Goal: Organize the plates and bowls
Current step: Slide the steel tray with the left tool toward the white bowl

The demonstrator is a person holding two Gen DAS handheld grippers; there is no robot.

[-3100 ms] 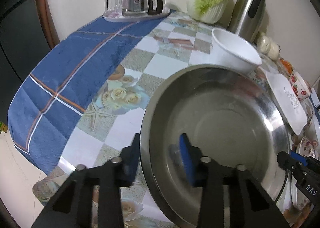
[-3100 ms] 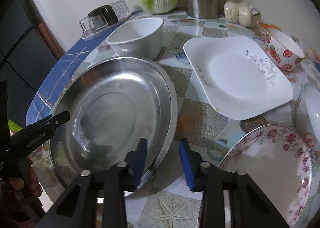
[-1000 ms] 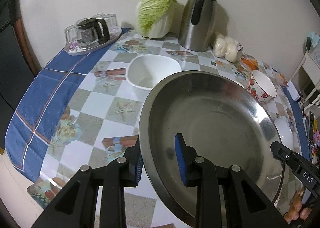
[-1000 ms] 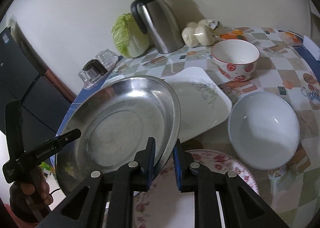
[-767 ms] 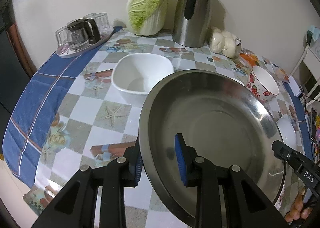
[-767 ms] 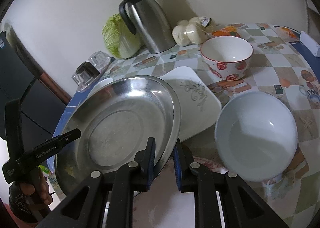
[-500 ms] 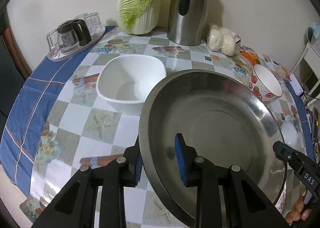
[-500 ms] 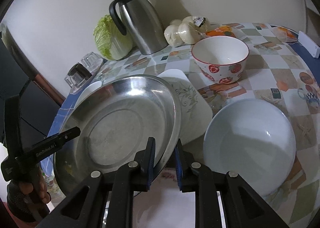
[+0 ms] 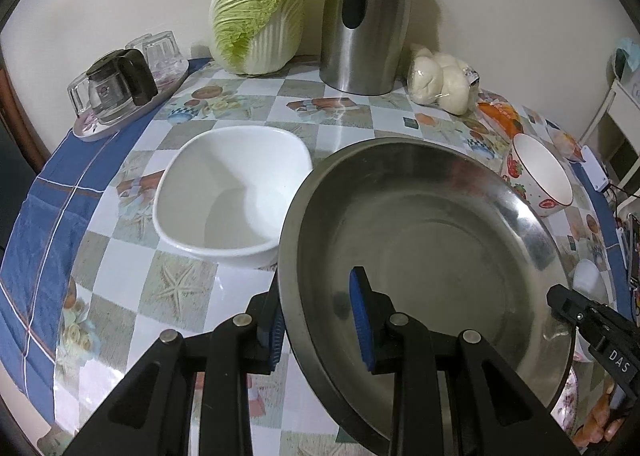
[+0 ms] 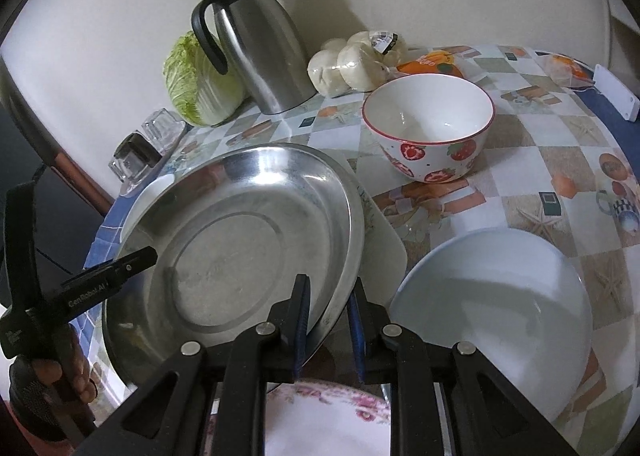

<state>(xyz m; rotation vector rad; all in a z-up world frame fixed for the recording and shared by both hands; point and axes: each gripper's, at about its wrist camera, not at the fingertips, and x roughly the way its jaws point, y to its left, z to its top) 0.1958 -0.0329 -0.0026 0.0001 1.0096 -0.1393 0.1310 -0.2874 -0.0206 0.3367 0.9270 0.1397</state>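
A steel basin (image 9: pixel 424 240) rides above the tabletop (image 9: pixel 132 284), carried by both grippers at once. The left gripper (image 9: pixel 318 320) has its jaws closed on the near-left rim, one blue pad inside the basin and one outside; the right gripper (image 10: pixel 327 330) pinches the opposite rim the same way.

Over the last three seconds the basin has come up off the cloth and travelled toward the back of the table: the steel jug (image 9: pixel 366 14) and the cabbage (image 9: pixel 258 12) now loom much closer in the left wrist view. The white square bowl (image 9: pixel 232 204), earlier beyond the basin, now sits just beside its left edge. In the right wrist view the basin overhangs the white square plate (image 10: pixel 382 232), most of which it now hides.

That suggests the carry is nearing its end, with the basin probably headed onto that plate or a spot near it. Still to be sorted are the strawberry bowl (image 10: pixel 430 128), the pale round bowl (image 10: pixel 496 320) and the floral plate (image 10: pixel 320 424) at the near edge.
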